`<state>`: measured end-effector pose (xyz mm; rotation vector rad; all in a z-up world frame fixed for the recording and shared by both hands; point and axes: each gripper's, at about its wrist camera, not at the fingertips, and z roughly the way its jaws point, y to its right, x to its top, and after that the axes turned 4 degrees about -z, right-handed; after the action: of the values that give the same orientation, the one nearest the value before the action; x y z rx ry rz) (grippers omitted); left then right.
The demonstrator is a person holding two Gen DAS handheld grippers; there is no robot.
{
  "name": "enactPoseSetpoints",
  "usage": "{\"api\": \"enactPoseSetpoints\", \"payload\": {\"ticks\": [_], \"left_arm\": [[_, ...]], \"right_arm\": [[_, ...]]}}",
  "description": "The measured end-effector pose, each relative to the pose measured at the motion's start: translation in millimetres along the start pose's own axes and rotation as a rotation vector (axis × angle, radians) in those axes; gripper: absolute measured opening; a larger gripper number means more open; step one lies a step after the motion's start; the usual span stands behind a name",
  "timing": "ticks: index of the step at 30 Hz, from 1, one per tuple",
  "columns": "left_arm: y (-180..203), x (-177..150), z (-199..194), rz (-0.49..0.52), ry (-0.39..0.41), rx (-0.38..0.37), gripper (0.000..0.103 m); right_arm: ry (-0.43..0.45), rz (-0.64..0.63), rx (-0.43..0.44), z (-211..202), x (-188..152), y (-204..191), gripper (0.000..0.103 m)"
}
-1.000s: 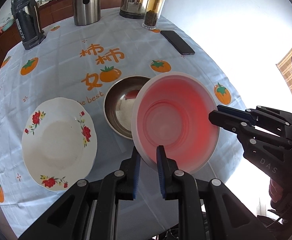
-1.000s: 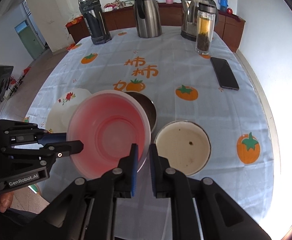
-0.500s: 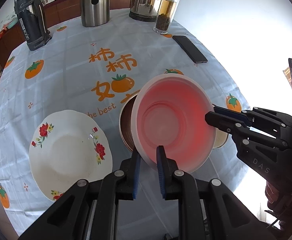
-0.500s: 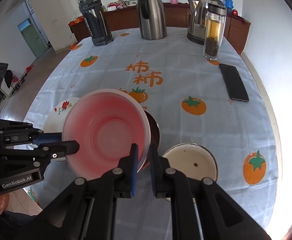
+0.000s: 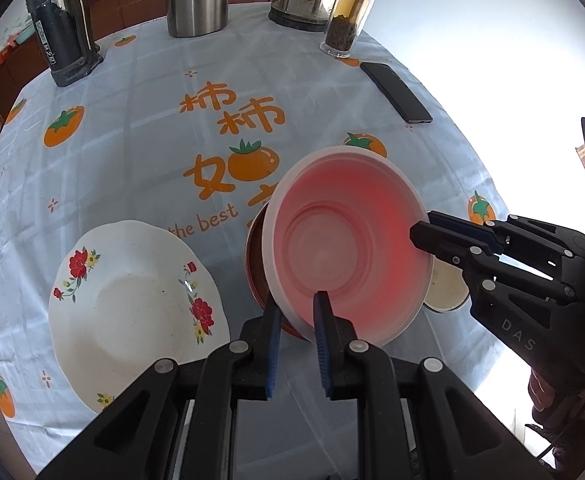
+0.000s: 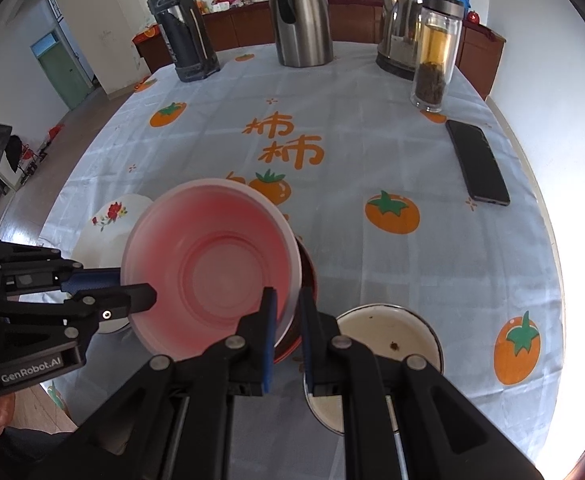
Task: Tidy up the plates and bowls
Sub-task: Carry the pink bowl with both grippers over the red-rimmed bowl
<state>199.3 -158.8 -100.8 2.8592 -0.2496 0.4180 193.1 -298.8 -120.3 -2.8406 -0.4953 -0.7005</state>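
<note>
The pink bowl [image 5: 346, 246] is held tilted above the table [image 5: 140, 128], directly over a dark metal bowl [image 5: 254, 264] whose rim shows beneath it. The left gripper [image 5: 297, 312] is clamped on the pink bowl's near rim, and the right gripper [image 6: 287, 306] is clamped on the opposite rim. A white flowered plate [image 5: 132, 312] lies to the left, an enamel bowl [image 6: 388, 336] to the right. A phone [image 6: 477, 162] lies farther back.
</note>
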Motion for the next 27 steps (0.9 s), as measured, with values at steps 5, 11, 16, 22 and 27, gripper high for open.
{"api": "enactPoseSetpoints", "payload": {"ticks": [5, 11, 16, 22, 27], "left_arm": [[1, -1, 5, -0.005, -0.016, -0.007, 0.018], [2, -3, 7, -0.008, -0.028, -0.010, 0.018], [1, -4, 11, -0.021, -0.051, -0.018, 0.018], [-1, -6, 18, -0.033, -0.078, -0.036, 0.018], [0, -5, 18, -0.038, -0.079, -0.043, 0.018]], "right_arm": [[-0.014, -0.001, -0.005, 3, 0, 1, 0.011], [-0.025, -0.006, -0.007, 4, 0, 2, 0.011], [-0.046, -0.016, -0.008, 8, -2, 1, 0.011], [-0.060, -0.018, -0.011, 12, -1, 2, 0.011], [-0.061, -0.019, -0.013, 11, 0, 2, 0.011]]}}
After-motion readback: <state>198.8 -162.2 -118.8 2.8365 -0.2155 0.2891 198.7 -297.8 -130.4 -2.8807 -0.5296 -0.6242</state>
